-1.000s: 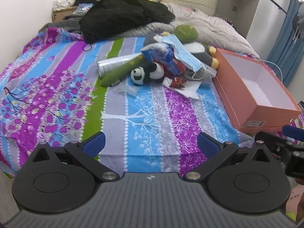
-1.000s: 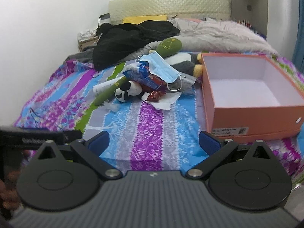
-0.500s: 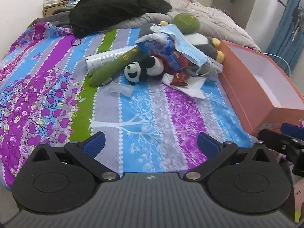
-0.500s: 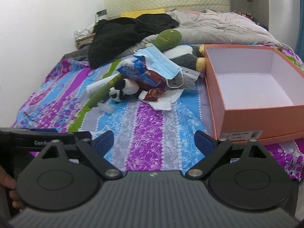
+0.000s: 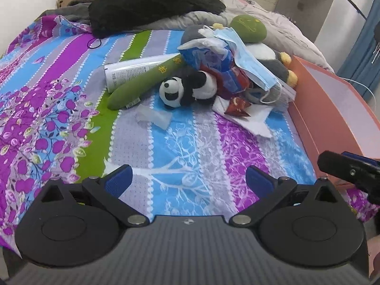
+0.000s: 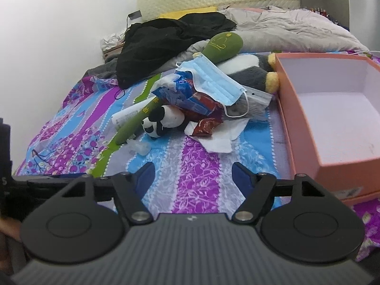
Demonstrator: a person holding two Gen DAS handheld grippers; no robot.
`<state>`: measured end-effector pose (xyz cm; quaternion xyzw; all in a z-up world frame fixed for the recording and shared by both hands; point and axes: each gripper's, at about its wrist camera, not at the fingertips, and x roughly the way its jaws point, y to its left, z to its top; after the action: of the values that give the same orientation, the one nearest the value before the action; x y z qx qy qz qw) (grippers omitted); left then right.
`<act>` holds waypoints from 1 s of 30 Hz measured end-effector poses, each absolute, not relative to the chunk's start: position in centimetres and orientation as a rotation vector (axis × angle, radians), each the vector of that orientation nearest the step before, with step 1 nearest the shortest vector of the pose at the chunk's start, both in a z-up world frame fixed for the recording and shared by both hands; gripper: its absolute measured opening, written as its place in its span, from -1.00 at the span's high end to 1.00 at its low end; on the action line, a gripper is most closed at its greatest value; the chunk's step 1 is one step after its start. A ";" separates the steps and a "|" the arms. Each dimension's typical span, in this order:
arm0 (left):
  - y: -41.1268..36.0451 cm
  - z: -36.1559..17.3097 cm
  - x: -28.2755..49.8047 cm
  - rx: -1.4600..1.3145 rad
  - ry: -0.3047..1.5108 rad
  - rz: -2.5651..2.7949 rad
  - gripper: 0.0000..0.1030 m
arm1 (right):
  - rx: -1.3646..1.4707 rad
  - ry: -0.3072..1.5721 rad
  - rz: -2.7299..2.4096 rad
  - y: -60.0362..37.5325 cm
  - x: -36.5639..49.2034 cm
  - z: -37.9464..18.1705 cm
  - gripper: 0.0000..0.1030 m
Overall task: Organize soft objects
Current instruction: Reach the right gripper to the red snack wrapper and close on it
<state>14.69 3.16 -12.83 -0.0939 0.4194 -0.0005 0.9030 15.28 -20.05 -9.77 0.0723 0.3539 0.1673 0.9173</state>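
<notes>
A small panda plush (image 5: 187, 90) (image 6: 163, 121) lies at the front of a heap on the bed. A long green plush (image 5: 142, 83) (image 6: 220, 47) runs through the heap, and a grey-and-white penguin plush (image 5: 268, 57) (image 6: 251, 71) lies behind. A blue face mask (image 5: 247, 57) (image 6: 213, 80) and snack wrappers (image 6: 187, 97) cover them. An empty orange box (image 5: 332, 109) (image 6: 332, 109) stands to the right. My left gripper (image 5: 187, 180) is open and empty, short of the heap. My right gripper (image 6: 193, 177) is open and empty too.
A white tube (image 5: 133, 68), a clear plastic piece (image 5: 154, 116) and white paper (image 6: 220, 137) lie by the heap. Black clothes (image 5: 152, 0) and a grey duvet (image 6: 285, 28) cover the bed's far end. The right gripper shows at the left wrist view's right edge (image 5: 349, 168).
Both grippers have moved forward over the bed toward the heap. The right gripper's jaws have narrowed slightly but stay open. Nothing on the bed has moved.
</notes>
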 end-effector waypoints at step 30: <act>7.6 -20.1 26.0 -0.436 0.853 0.153 -0.28 | 0.157 0.791 0.337 -15.3 31.3 -18.4 -0.42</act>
<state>26.05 7.63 -20.13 -0.2094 0.4102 0.0736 0.8846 31.27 -15.34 -18.41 0.0760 0.3828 0.1632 0.9061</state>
